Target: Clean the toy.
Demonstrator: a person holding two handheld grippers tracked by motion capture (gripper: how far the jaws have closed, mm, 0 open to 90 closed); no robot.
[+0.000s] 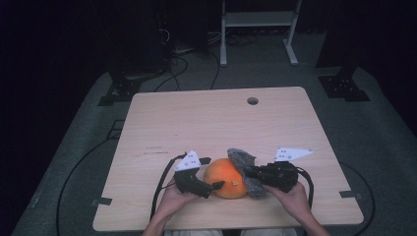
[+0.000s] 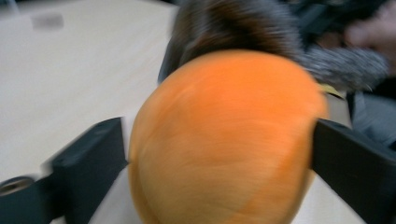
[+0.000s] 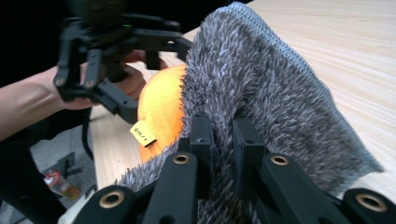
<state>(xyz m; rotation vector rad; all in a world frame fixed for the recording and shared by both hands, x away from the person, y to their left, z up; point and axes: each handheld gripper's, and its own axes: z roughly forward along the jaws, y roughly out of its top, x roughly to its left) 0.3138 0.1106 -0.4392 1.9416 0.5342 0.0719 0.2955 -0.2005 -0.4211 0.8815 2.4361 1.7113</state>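
1. Orange plush ball [image 1: 225, 178]: one, round and smooth-napped, near the table's [image 1: 211, 123] front edge in the high view, one grey shaggy cloth [image 1: 244, 169] draped on its right.
2. Left gripper view: the ball sits between the left gripper's [image 2: 219, 149] wide-spread jaws; contact cannot be told.
3. Right gripper view: the right gripper [image 3: 224, 140] pinches the cloth, jaws narrow; one yellow tag [image 3: 143, 133] hangs off the ball.

left gripper [image 1: 212, 173] held low with jaws spread wide, right gripper [image 1: 247, 172] level with jaws clamped close together, both hands near.
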